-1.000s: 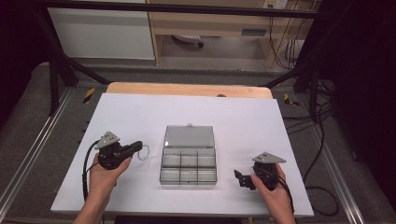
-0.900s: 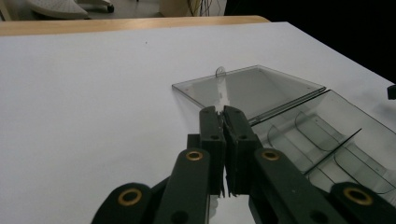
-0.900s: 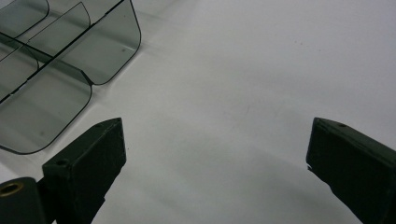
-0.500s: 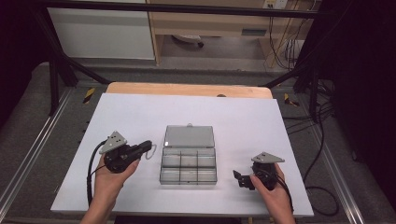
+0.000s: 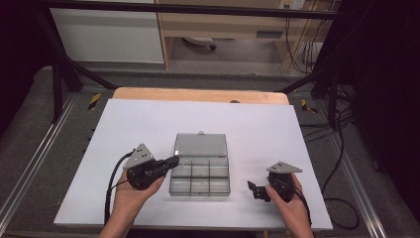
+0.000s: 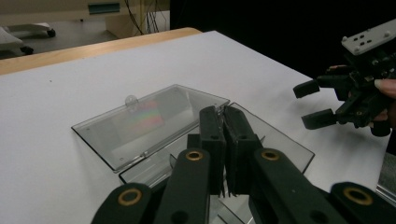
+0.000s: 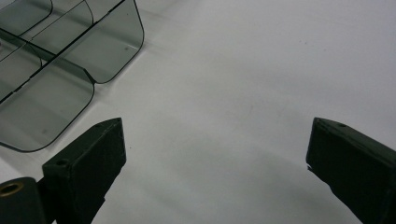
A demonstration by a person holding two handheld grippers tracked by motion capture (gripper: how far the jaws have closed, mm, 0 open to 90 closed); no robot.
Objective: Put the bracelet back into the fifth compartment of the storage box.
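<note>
Clear plastic compartment box (image 5: 200,177), lid (image 5: 201,146) lying open flat toward 12 o'clock, at centre of the white worktop (image 5: 257,124). Left tool (image 5: 172,161), jaws pressed together with nothing between them, sits at the box's 9 o'clock edge; right tool (image 5: 252,189), jaws spread wide, rests at 3 o'clock. Box probably light, stiff, slippery, brittle at its hinge; best taken by an outer wall.

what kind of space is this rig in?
Likely a lab data-collection station: a white-topped table inside a black frame, loose cables on the floor behind, and a clear compartment box set out as a prop.
</note>
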